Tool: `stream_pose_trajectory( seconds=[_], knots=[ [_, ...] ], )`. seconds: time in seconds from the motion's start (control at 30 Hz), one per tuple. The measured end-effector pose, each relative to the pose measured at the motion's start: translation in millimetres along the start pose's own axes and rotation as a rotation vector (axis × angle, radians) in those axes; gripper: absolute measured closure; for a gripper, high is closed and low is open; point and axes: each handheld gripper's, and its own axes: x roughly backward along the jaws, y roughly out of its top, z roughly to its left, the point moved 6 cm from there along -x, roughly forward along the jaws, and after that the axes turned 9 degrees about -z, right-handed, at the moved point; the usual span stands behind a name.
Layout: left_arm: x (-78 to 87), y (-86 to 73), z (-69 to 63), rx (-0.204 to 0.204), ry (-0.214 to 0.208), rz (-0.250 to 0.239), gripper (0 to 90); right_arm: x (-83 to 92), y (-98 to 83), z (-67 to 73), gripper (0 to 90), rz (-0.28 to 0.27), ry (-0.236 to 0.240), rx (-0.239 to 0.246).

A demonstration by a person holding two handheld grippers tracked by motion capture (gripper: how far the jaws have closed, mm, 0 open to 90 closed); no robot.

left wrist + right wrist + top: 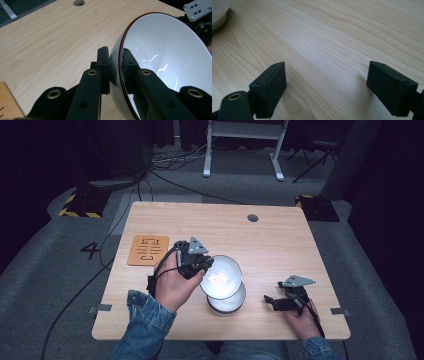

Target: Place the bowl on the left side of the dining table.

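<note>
2 white bowls separating: left gripper pinching tilted upper bowl's rim; right gripper idling wide; lifting straight probably avoiding lower bowl.

Orange slotted mat on wooden table (cable hole near far edge).

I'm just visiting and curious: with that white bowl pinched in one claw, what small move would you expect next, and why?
Probably lift it a little higher. The left claw grips the upper bowl by its rim, tilted above a second bowl; the right claw rests open on the table.
</note>
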Motion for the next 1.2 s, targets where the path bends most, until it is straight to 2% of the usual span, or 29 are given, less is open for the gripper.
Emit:
stream_pose_trajectory(
  seconds=[0.17, 0.3, 0.4, 0.73, 0.9, 1.03, 1.07, 1.2],
  knots=[
    [7.2, 0.1, 15.5, -0.022, 0.040, 0.000, 80.4, -0.1, 0.0, 0.0, 16.1, -0.001, -0.001, 0.002],
    [13.2, 0.6, 29.1, -0.025, 0.072, 0.007, 80.2, 0.2, -0.2, 0.4, 16.1, 0.001, -0.005, -0.004],
    [16.6, 1.9, 36.9, -0.015, 0.086, -0.004, 80.3, 0.1, -0.1, 0.4, 16.1, 0.001, -0.007, -0.003],
    [16.7, 3.0, 62.1, 0.028, 0.087, -0.027, 80.2, -0.2, 0.0, 0.7, 16.1, 0.000, -0.020, -0.008],
    [19.6, 4.0, 79.0, 0.037, 0.124, -0.032, 80.2, -0.9, 0.5, 1.5, 16.1, -0.003, -0.024, -0.017],
    [21.1, 4.1, 95.3, 0.048, 0.144, -0.043, 80.2, -1.2, 0.5, 0.5, 16.1, -0.003, -0.027, -0.005],
    [21.1, 4.1, 95.3, 0.048, 0.144, -0.043, 80.2, -1.2, 0.5, 0.5, 16.1, -0.003, -0.027, -0.005],
    [23.4, 4.2, 109.3, 0.055, 0.155, -0.045, 80.2, -1.2, 0.5, 0.5, 16.1, -0.004, -0.028, -0.006]
  ],
)
